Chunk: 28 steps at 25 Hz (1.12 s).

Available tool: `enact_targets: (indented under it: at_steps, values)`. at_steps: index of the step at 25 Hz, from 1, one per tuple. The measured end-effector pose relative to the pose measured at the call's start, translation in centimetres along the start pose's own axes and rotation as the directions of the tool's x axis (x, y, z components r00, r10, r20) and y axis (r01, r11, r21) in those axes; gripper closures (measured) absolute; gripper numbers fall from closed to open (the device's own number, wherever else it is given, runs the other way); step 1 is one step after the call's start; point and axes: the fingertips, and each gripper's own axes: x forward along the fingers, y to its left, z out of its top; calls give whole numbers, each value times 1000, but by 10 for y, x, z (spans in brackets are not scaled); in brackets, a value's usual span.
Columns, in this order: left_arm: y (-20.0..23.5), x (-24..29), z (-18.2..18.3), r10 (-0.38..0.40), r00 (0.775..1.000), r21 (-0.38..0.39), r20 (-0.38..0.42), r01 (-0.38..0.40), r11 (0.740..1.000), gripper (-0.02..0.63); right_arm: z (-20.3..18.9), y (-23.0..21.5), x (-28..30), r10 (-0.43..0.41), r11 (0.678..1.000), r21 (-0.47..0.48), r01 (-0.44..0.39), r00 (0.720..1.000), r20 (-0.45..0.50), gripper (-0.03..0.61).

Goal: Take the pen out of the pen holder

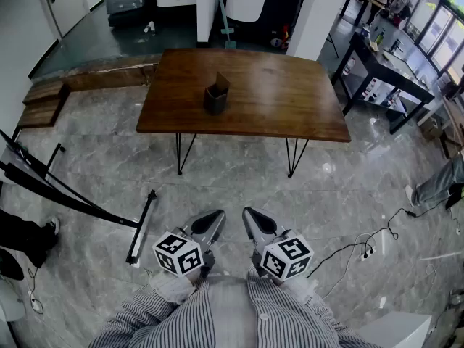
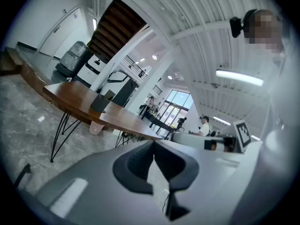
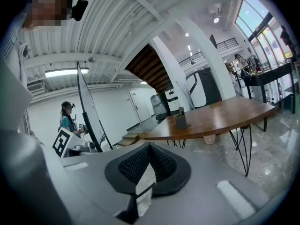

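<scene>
**Two empty grippers, pen holder far away**

The left gripper (image 1: 209, 225) and the right gripper (image 1: 256, 223) have jaws together, holding nothing. The pen holder (image 1: 215, 98) stands on the bench (image 1: 290, 100), well apart at 12 o'clock. The pen is too small to see. It is likely light, stiff and smooth; pinch its top end and lift straight up.

Glossy wooden table (image 1: 290, 100), polished marble floor (image 1: 239, 183)

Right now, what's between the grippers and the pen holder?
Only marble floor, then the near strip of the wooden table. Nothing else stands between the left gripper, the right gripper and the pen holder. The head view shows it.
</scene>
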Motion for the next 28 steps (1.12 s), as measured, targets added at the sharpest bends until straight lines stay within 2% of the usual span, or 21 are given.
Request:
enact_targets:
  at_steps: [5, 10, 15, 20, 25, 28]
  values:
    - [42, 46, 32, -10, 1000, 49, -17, 11, 999, 606, 19, -22, 59, 16, 999, -30, -16, 1000, -7, 578]
    - [95, 93, 89, -29, 998, 68, -53, 33, 997, 606, 69, -55, 126, -1, 1000, -16, 2, 1000, 25, 578]
    - [143, 135, 144, -65, 995, 120, -72, 73, 990, 606, 116, -86, 196, -39, 999, -15, 40, 996, 78, 578]
    - [175, 162, 164, -80, 992, 93, -97, 89, 992, 606, 134, -99, 244, -42, 999, -20, 43, 997, 64, 578]
    - [196, 177, 175, -66, 994, 65, -84, 72, 995, 606, 134, -116, 257, -69, 998, 3, 69, 997, 31, 578]
    - [202, 187, 179, -67, 995, 74, -75, 72, 995, 606, 135, -128, 263, -77, 997, 12, 76, 997, 21, 578]
